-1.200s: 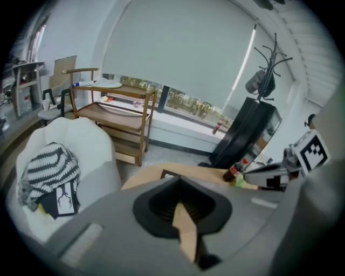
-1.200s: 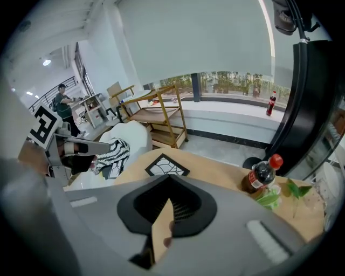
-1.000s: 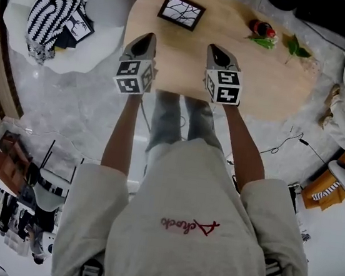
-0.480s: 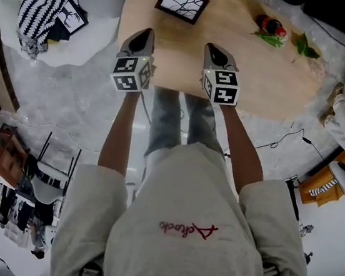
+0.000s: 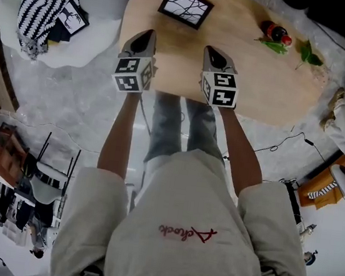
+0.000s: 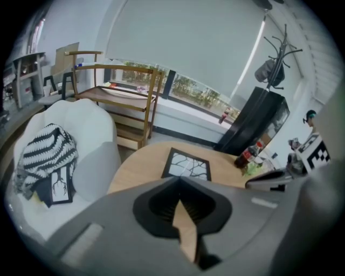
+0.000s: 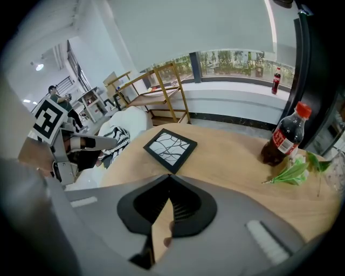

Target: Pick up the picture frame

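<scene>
The frame (image 5: pixel 185 6) lay flat on the far part of the table (image 5: pixel 261 83), ahead of both grippers and about midway between them, so neither hand looked clearly nearer. Its longer side ran across the head view, slightly skewed to the table's edge. It was a thin black rectangle around a white picture of dark branching lines (rather like cracks). The left gripper (image 5: pixel 149 35) and right gripper (image 5: pixel 210 49) were both clenched on nothing, well short of the frame

Open tabletop (image 5: pixel 177 53) before picture frame (image 5: pixel 186 6)
</scene>
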`<state>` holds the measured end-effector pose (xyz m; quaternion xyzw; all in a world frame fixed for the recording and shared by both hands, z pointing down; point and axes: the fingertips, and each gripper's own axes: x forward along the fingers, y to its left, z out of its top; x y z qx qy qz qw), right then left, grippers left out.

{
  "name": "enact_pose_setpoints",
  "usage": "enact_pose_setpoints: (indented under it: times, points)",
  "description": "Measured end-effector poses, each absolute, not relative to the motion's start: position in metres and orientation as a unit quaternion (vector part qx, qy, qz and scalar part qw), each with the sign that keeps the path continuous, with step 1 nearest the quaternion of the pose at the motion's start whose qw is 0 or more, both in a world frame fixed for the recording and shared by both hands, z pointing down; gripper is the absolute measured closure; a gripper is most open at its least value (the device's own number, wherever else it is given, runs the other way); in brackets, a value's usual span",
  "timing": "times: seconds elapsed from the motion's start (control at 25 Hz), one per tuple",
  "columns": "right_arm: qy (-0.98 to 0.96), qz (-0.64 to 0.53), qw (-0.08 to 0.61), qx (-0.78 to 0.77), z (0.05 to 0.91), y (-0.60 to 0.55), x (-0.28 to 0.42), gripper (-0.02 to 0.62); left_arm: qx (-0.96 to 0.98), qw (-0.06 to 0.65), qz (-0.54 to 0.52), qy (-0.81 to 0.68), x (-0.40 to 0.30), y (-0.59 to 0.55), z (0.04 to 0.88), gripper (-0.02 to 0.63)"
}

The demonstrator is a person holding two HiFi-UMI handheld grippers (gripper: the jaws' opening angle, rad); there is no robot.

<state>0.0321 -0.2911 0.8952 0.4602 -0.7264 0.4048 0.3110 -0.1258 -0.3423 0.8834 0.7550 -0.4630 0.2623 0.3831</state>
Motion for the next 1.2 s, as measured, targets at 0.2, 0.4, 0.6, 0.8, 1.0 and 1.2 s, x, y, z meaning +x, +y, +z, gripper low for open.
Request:
enact_pose_setpoints:
  times: [0.2, 0.4, 0.6, 0.8, 1.0, 1.2]
  points:
    - [-0.725, 0.404, 0.312, 0.464, 0.908, -0.303, 0.029, 0.591, 0.759, 0.378, 0.263, -0.46, -0.121, -0.359, 0.896, 0.604]
    - [-0.717, 0.409, 0.309, 0.472, 0.92, -0.316, 0.026, 0.591, 0.756, 0.382, 0.265, -0.461, -0.12, -0.373, 0.911, 0.604]
    - [-0.71, 0.41, 0.305, 0.485, 0.931, -0.332, 0.03, 0.591, 0.755, 0.382, 0.273, -0.459, -0.123, -0.387, 0.924, 0.604]
    - [-0.71, 0.405, 0.307, 0.488, 0.942, -0.35, 0.031, 0.591, 0.751, 0.384, 0.278, -0.46, -0.125, -0.399, 0.937, 0.604]
    - [-0.707, 0.403, 0.309, 0.492, 0.951, -0.365, 0.031, 0.591, 0.749, 0.389, 0.282, -0.456, -0.121, -0.412, 0.949, 0.604]
    - [-0.702, 0.41, 0.302, 0.497, 0.958, -0.375, 0.03, 0.589, 0.75, 0.394, 0.282, -0.451, -0.115, -0.424, 0.959, 0.604]
